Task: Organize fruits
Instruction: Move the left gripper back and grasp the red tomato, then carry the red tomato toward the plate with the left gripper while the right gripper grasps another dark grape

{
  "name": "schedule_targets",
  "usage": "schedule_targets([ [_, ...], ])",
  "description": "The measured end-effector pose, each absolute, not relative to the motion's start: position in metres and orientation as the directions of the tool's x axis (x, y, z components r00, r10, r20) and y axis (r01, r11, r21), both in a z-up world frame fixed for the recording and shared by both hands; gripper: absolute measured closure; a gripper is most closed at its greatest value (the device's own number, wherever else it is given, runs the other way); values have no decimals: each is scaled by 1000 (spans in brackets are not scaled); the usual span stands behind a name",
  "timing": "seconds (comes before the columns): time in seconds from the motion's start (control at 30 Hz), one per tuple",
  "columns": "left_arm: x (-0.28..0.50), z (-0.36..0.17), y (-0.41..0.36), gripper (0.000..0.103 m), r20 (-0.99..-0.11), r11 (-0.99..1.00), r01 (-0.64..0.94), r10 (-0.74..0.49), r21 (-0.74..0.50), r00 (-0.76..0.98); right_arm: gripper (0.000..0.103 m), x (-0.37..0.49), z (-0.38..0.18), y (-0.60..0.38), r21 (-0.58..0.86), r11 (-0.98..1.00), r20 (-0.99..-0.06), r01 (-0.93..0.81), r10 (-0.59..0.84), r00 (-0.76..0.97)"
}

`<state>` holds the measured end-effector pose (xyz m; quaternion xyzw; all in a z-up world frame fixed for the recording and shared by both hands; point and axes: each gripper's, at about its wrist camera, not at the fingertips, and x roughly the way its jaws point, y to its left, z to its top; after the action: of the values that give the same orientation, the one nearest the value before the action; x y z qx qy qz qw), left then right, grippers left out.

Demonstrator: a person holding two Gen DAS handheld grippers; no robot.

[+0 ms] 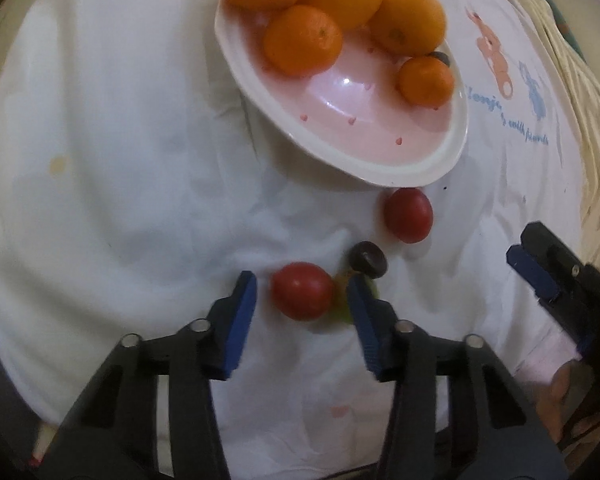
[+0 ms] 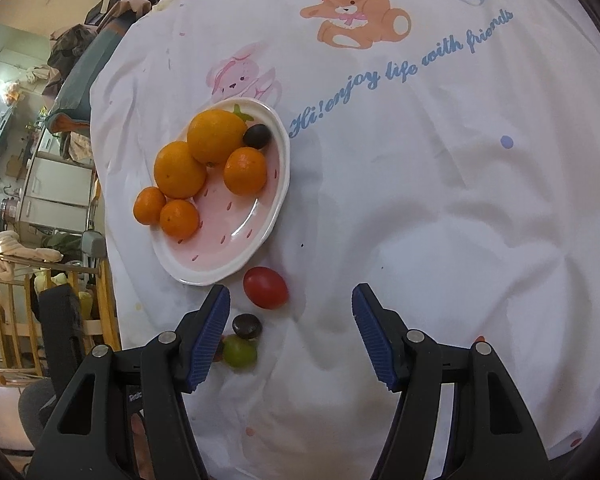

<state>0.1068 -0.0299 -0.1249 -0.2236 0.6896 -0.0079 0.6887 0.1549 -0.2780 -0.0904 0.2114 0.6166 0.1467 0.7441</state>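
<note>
Just beside tomato: green grape; dark grape

Five oranges, two tomatoes, two dark grapes (one green grape), one plate

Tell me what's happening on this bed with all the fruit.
A person is sorting fruit with two hand-held grippers. The left hand-held gripper is down around a red cherry tomato on the white sheet, pads either side but not yet pressing. The right hand-held gripper hangs open and empty. Five oranges and a dark grape already sit in the pink dish; another tomato, a dark grape and a green grape remain on the sheet.
</note>
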Motion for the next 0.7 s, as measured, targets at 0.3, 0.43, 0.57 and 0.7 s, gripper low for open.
schedule_targets([
  [0.3,107,-128,-29,75,-944,886,-331,-326,-326,57,36,156,-89,-276,498,866,-853,34,483,198],
  [0.43,106,-117,-26,75,-951,905,-295,-300,-307,71,36,156,-90,-273,508,861,-850,31,494,184],
  [0.57,105,-103,-13,75,-956,912,-288,-272,-292,108,36,153,-98,-264,542,839,-834,45,531,149],
  [0.7,102,-90,4,75,-961,922,-281,-232,-267,150,36,143,-123,-238,553,830,-833,73,550,53],
])
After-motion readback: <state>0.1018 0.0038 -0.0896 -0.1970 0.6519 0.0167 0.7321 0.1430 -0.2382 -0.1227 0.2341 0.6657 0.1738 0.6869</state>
